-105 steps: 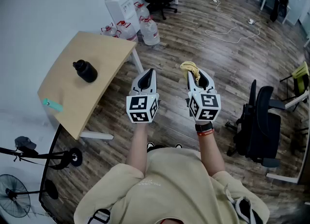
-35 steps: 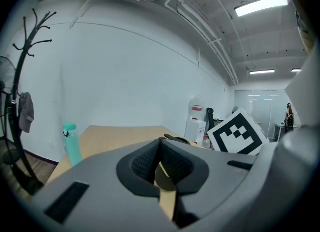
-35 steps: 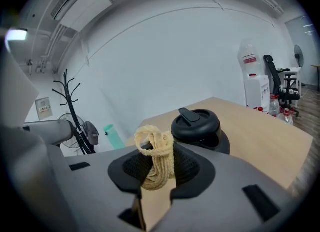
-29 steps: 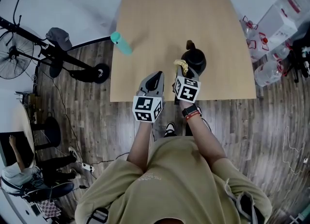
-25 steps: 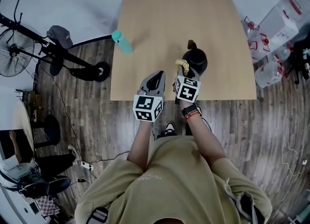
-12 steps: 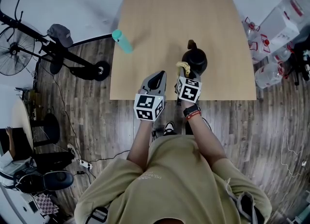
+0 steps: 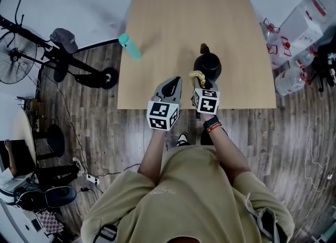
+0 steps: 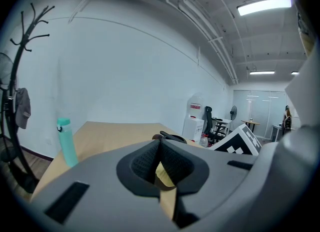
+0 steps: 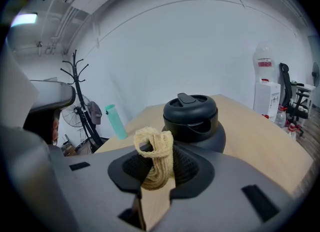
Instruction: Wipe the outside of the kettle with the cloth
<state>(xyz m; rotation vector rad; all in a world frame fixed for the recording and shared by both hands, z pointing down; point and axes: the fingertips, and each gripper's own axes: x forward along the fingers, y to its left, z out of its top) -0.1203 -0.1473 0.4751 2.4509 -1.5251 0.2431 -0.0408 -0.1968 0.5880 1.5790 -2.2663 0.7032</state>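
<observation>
Noting from the head view: the black kettle (image 7: 207,66) stands unbraced near the front edge of the table (image 7: 184,16), so a hard sideways rub could slide or tip it. The right gripper (image 7: 202,83) sits just in front of it, with the yellow cloth (image 7: 197,74) at its tips touching or just short of the kettle wall; cannot tell which. The left gripper (image 7: 173,83) hangs beside, apart from the kettle.

Left gripper view: jaws together, nothing between them, so no steadying hold. Kettle lid peeks just beyond.

Right gripper view: jaws clamped on a narrow twist of cloth; friction might drag it free. Kettle directly ahead, close, upright.
</observation>
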